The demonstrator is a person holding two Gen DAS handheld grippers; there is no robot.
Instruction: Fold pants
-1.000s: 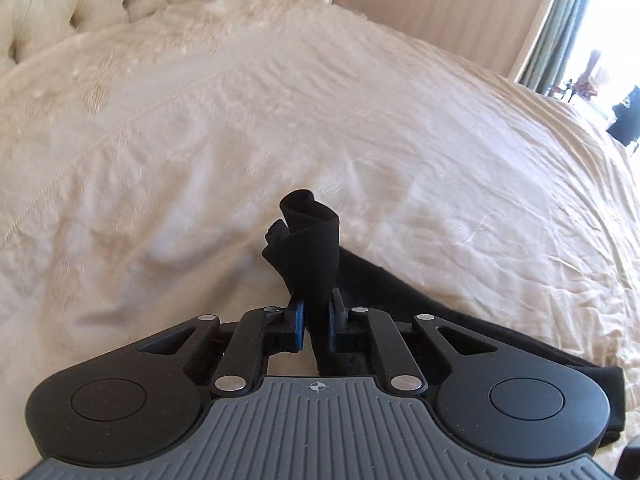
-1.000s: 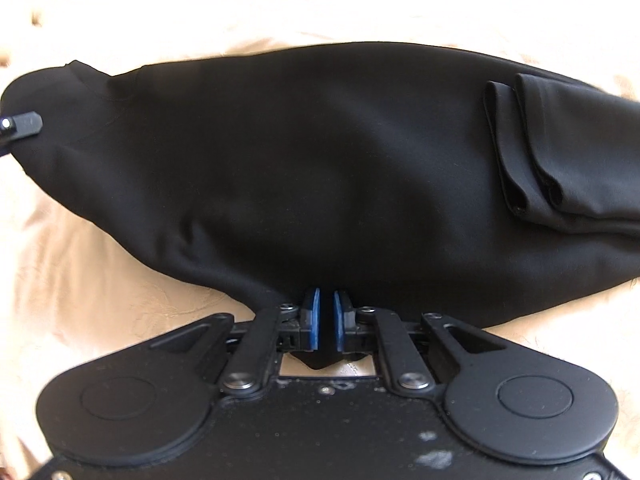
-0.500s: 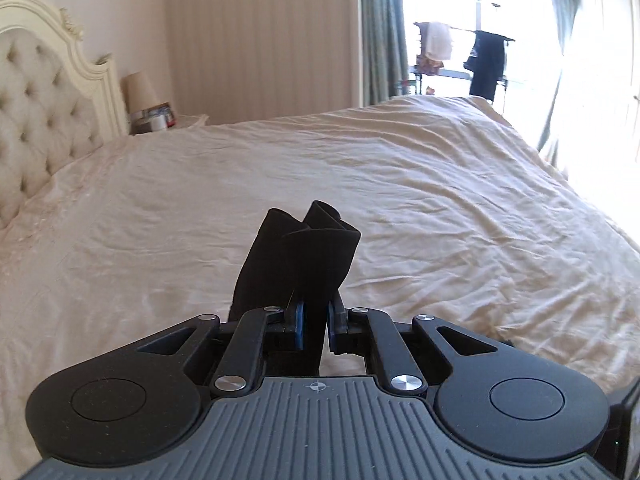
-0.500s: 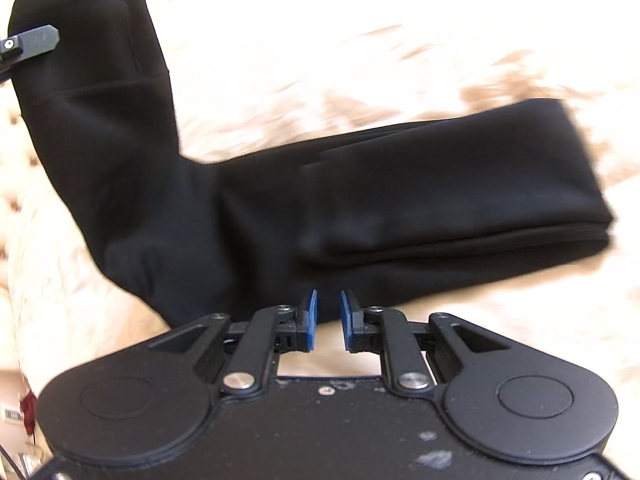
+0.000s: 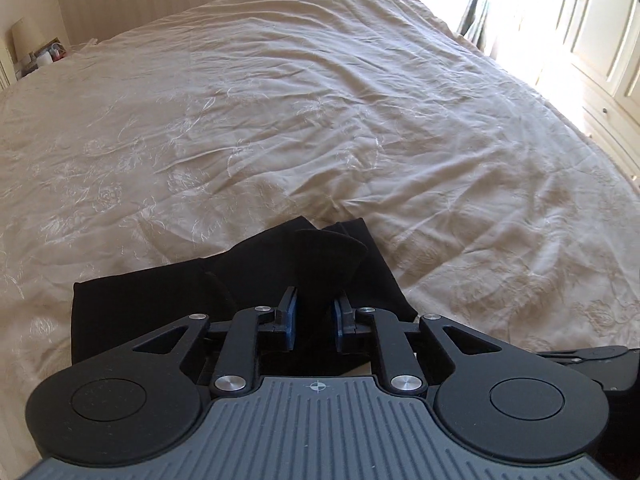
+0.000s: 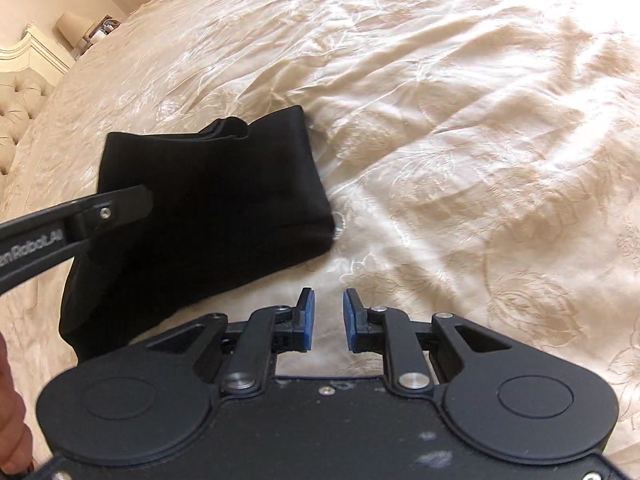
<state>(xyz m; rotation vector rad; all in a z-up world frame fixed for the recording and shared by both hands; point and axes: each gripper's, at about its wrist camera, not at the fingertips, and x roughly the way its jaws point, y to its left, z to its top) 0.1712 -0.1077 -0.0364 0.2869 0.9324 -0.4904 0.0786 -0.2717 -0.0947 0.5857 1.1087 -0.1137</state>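
Lying folded compact on cream bedspread (image 6: 460,120), black pants (image 6: 208,200)

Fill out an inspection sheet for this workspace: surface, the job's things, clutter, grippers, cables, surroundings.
Surface: cream embroidered bedspread, wrinkled.
Job's things: black pants, folded into a compact stack on the bedspread.
Clutter: nothing seen on the bed.
Grippers: left gripper jaws have just been opening, a fold of the pants still between them, pads not visibly pressing; right gripper open, jaws have just been opening, nothing between them, beside the pants.
Cables: nothing seen.
Surroundings: tufted headboard, bedside lamp, curtains, white panelled doors.
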